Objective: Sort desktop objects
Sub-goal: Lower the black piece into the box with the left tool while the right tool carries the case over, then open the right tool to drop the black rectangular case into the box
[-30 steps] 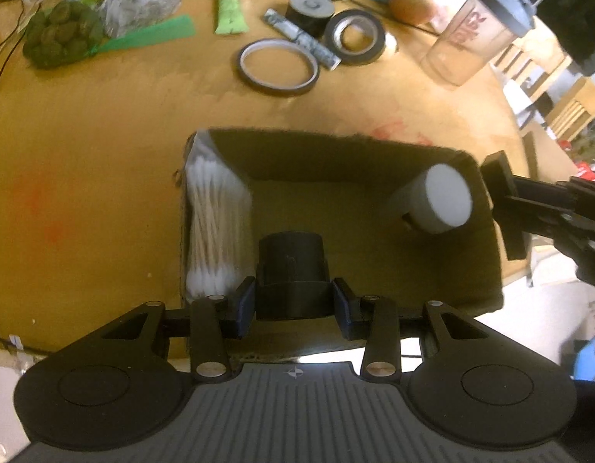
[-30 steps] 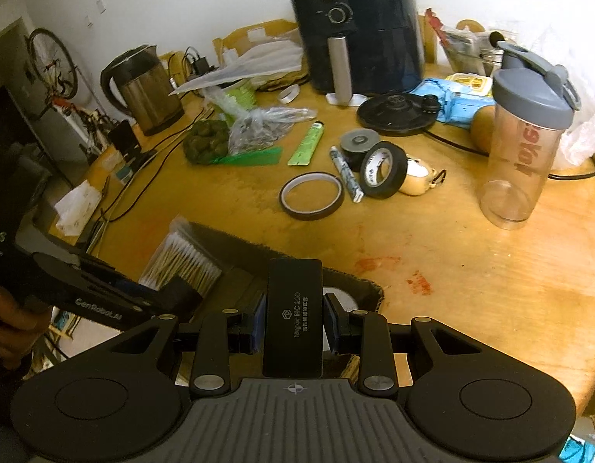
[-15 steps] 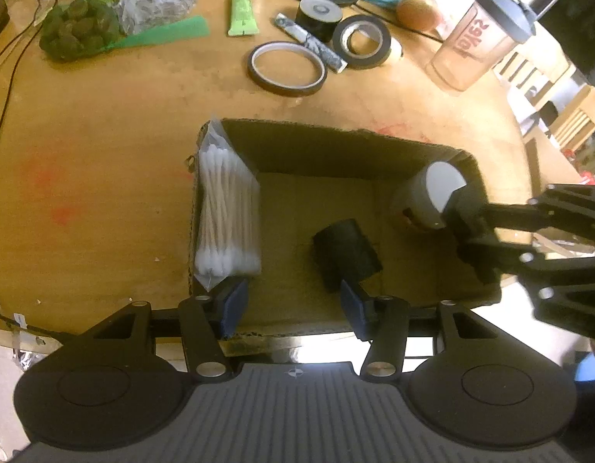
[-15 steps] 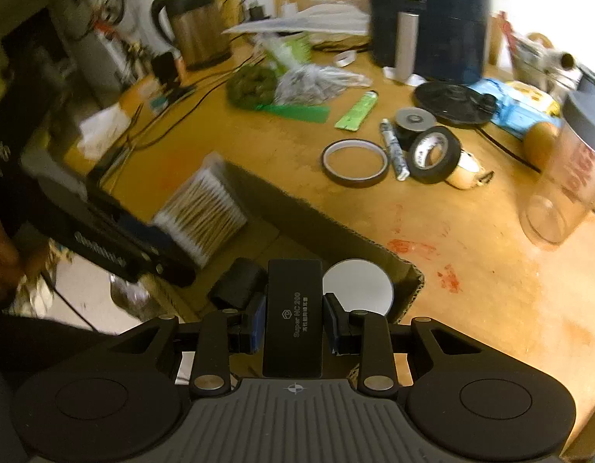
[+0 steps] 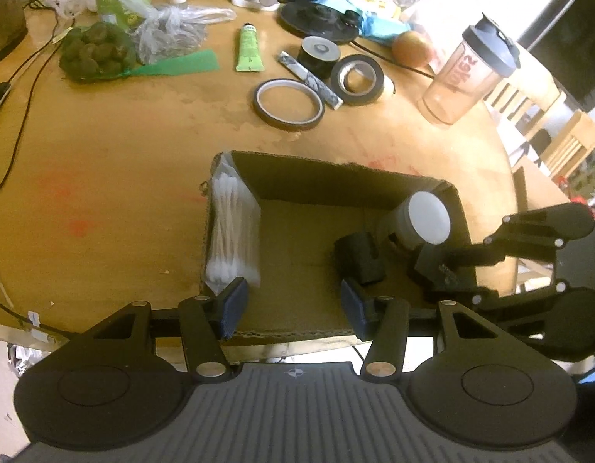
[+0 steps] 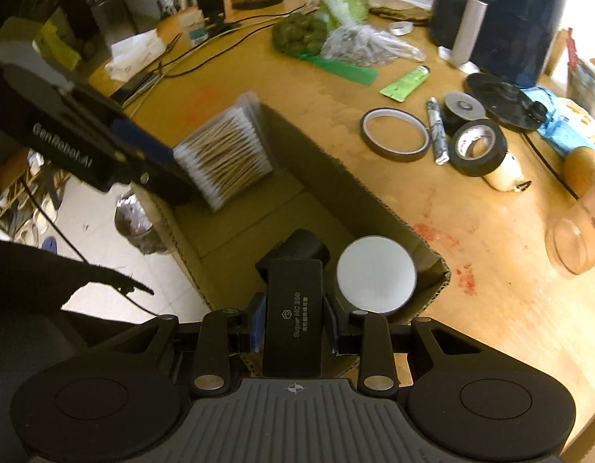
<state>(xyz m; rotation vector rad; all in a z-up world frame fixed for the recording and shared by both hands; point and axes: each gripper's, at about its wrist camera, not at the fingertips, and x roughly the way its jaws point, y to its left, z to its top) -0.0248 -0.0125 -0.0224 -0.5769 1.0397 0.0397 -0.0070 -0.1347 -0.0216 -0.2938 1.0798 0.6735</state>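
The left gripper [image 5: 293, 305] hangs spread wide and empty over the near edge of the cardboard box [image 5: 336, 171]. A small black block [image 5: 359, 256] lies on the box floor at about one o'clock from it, beside a white-lidded jar [image 5: 426, 218]. Cotton swabs [image 5: 230, 231] stand against the wall at eleven o'clock. The right gripper [image 6: 293, 328] clamps a flat black case [image 6: 293, 320] above the box.
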